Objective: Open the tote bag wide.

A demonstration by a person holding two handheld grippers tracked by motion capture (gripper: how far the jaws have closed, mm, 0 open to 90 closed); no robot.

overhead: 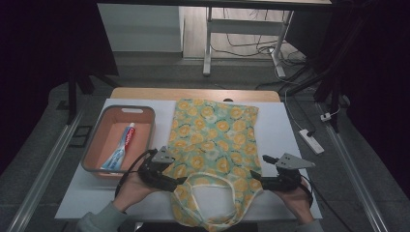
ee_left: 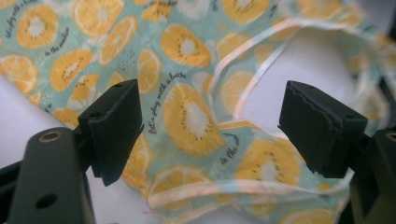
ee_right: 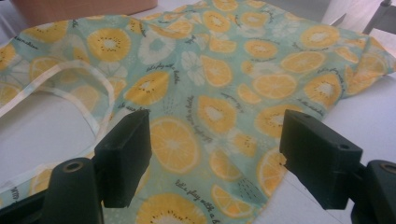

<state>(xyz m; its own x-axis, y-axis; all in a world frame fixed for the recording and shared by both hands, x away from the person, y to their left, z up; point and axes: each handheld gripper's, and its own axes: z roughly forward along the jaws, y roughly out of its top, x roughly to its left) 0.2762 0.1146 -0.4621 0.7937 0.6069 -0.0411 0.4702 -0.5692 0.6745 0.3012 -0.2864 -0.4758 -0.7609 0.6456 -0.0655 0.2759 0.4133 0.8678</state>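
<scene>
Surface: white table, dark floor around it.
Garment: citrus-print cloth lies flat at table centre, its looped neckline at 6 o'clock.
Left gripper: at the cloth's 7 o'clock edge, jaws wide, cloth between them, unpinched.
Right gripper: at the 5 o'clock edge, jaws wide over the cloth.
Tray: at 9 o'clock, orange, holding a toothpaste tube.

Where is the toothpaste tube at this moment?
In the high view, the toothpaste tube lies inside the orange bin at the table's left side, just left of the fruit-print bag.
</scene>
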